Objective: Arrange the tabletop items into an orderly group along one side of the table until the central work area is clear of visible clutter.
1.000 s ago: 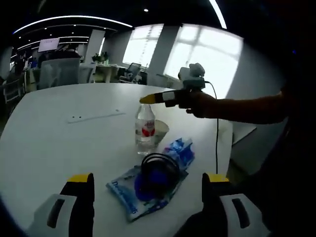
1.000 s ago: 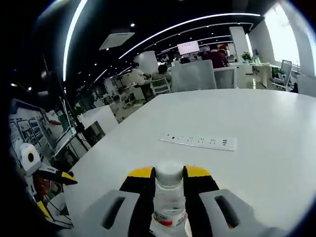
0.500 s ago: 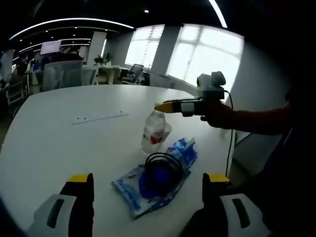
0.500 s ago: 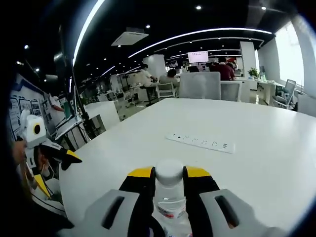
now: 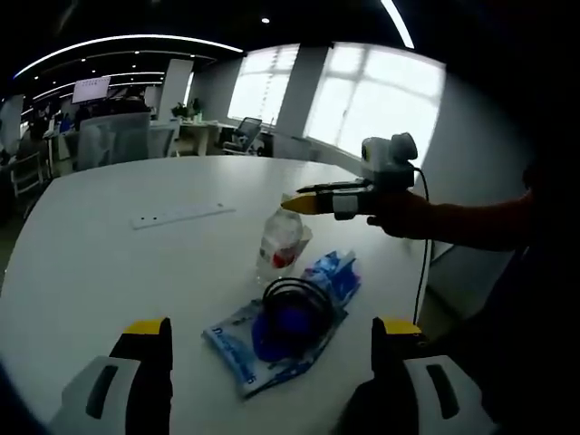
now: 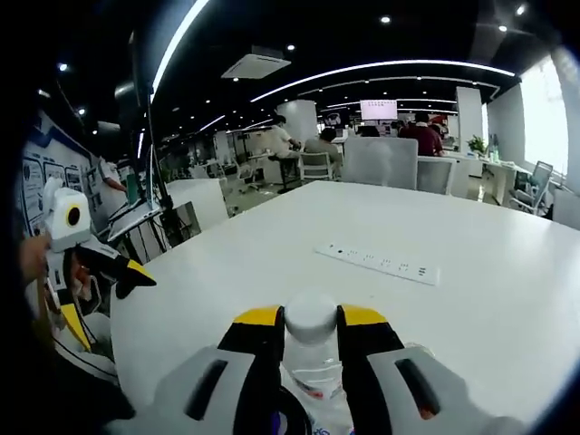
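Right hand-held gripper (image 6: 310,319) pinches the water bottle (image 5: 280,241) by its neck, tilted at frame centre; left hand-held gripper (image 5: 272,340) spread, farther off.

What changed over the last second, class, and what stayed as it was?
The right gripper, clamped on the water bottle throughout, tipped it from upright to leaning toward the blue packet. The left gripper stayed open; packet, black cable coil and power strip did not move.
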A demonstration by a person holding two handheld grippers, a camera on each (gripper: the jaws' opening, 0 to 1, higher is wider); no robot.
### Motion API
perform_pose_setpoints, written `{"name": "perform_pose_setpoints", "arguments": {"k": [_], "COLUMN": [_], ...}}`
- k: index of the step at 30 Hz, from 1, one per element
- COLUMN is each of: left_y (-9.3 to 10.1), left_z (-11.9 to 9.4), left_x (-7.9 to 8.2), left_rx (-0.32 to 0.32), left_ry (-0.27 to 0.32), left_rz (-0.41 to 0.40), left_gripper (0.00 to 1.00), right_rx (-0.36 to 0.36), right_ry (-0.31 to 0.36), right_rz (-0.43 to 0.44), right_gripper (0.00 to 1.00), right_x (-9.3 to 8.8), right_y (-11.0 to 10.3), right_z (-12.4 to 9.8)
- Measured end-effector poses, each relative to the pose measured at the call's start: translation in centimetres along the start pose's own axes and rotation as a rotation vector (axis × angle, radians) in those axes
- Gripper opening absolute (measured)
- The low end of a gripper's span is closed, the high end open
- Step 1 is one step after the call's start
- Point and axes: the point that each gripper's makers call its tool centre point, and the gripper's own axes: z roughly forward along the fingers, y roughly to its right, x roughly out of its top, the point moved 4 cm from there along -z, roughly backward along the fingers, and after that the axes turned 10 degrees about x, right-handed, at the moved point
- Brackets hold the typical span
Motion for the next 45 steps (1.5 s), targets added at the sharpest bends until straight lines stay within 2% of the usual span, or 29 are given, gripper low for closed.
{"name": "perform_pose_setpoints", "arguments": {"k": [1, 2, 5, 7, 8, 11, 14, 20, 29, 36, 45], "left_y": [0.0, -0.1, -0.3, -0.2, -0.2, -0.2, -0.2, -0.3, 0.3, 1.9, 3.4], "left_z": [0.0, 0.0, 0.0, 0.1, 0.1, 0.3, 0.6, 1.1, 2.6, 4.2, 6.6], "left_x": [0.0, 0.1, 0.4, 0.7, 0.8, 1.1, 1.4, 2.0, 4.0, 5.5, 7.7], "left_rx": [0.0, 0.002, 0.007, 0.006, 0.006, 0.001, -0.007, -0.017, -0.06, -0.104, -0.152], "left_ry": [0.001, 0.002, 0.009, 0.013, 0.014, 0.015, 0.014, 0.017, 0.065, 0.075, 0.101], "left_rz": [0.001, 0.002, 0.01, 0.012, 0.015, 0.021, 0.031, 0.049, 0.089, 0.128, 0.158], "left_gripper": [0.9, 0.9, 0.91, 0.91, 0.91, 0.92, 0.91, 0.91, 0.9, 0.89, 0.84], "right_rx": [0.013, 0.004, -0.003, -0.009, -0.014, -0.018, -0.027, -0.034, -0.071, -0.113, -0.14], "right_ry": [0.012, 0.053, 0.101, 0.113, 0.117, 0.12, 0.109, 0.081, 0.059, 0.016, 0.007], "right_rz": [0.035, 0.056, 0.042, 0.042, 0.042, 0.058, 0.067, 0.027, 0.042, 0.054, 0.095], "right_gripper": [0.2, 0.2, 0.2, 0.24, 0.3, 0.46, 0.57, 0.72, 0.9, 0.97, 1.0], "right_x": [0.0, 0.3, 0.8, 0.7, 0.5, 0.2, -0.3, -1.4, -3.1, -4.5, -5.5], "right_y": [-0.2, -0.1, -0.4, -0.5, -0.6, -0.6, -0.8, -1.1, -0.9, -1.0, -1.0], "right_z": [0.0, -0.1, -1.5, -2.0, -2.3, -3.0, -4.0, -5.8, -9.5, -11.6, -13.2]}}
